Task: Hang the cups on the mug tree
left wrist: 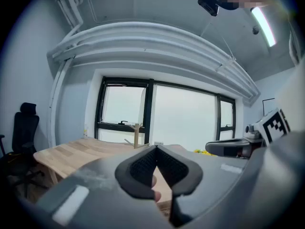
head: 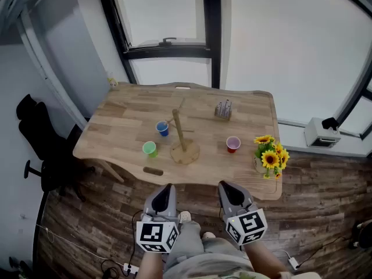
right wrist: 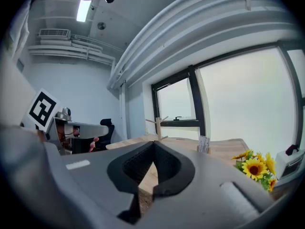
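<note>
Head view, L to R.

- Black office chair [head: 36,133] on the wood floor, far L, clear of the table.
- Wooden table [head: 116,118] under the window [head: 168,10].
- Green cup [head: 150,149]: upright on the tabletop, L of the tree base, near it but not touching.
- Blue cup [head: 163,128]: upright, behind the green one, just L of the tree post. Can't tell if it touches a peg.
- Short dark brown piece [head: 153,171] lies flat nr the front edge, below the green cup.
- Mug tree [head: 181,137]: approx table centre, round base, post w/ pegs. All 3 cups sit on the tabletop.
- Red cup [head: 233,144]: upright, R of the base, apart from it.
- Small grey holder [head: 223,109] further back, R of centre.
- Sunflower pot [head: 269,156] at the front R corner.
- White box [head: 321,133] by the wall, far R, off the table.

Tongs:
- L gripper [head: 168,188]: held low, in front of the table's near edge, over the person's legs. Jaws closed tip to tip, nothing btwn them.
- R gripper [head: 224,185]: same height, beside the L one w/ a gap btwn. Jaws closed tip to tip, holding nothing.
- Both point toward the table; the tree shows past the jaw tips in each gripper view.
</note>
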### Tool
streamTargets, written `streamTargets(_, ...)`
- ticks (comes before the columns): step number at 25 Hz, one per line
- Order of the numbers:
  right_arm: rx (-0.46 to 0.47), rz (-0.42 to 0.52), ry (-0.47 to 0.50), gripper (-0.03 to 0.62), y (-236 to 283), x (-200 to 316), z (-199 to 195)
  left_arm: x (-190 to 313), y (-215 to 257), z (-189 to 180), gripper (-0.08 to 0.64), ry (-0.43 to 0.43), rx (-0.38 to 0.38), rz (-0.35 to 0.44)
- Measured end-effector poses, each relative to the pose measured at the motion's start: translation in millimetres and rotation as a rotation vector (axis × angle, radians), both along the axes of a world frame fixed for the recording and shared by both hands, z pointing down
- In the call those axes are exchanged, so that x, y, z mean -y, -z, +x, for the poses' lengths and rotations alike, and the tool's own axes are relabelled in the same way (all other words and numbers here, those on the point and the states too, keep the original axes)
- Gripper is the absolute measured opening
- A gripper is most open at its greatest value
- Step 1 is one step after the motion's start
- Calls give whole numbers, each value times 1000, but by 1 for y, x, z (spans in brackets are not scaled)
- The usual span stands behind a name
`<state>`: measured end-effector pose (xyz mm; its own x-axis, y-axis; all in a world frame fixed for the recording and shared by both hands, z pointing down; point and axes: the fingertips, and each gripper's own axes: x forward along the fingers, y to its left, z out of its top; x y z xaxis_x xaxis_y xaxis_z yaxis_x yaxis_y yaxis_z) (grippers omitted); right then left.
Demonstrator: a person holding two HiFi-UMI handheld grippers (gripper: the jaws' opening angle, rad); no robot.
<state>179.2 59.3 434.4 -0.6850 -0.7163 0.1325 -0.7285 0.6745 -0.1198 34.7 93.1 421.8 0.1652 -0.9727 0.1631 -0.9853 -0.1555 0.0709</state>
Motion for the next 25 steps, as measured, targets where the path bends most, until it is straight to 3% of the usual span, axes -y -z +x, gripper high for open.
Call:
streamTargets(11,138,-135,-47,6,-16,49,13,35,-15,-2,0,-36,29,-44)
streamTargets(14,139,-167,-69,58,-22,69,17,50,-21,-5,0,-44,32,-57)
streamTargets(18,154,-216,-134,141,-34,102,29,68,-28,-8,0,-64,37,-76)
streamTargets(25,237,-389,-281,147,-75,161,52,101,-44,-23,0,-67,34,-118)
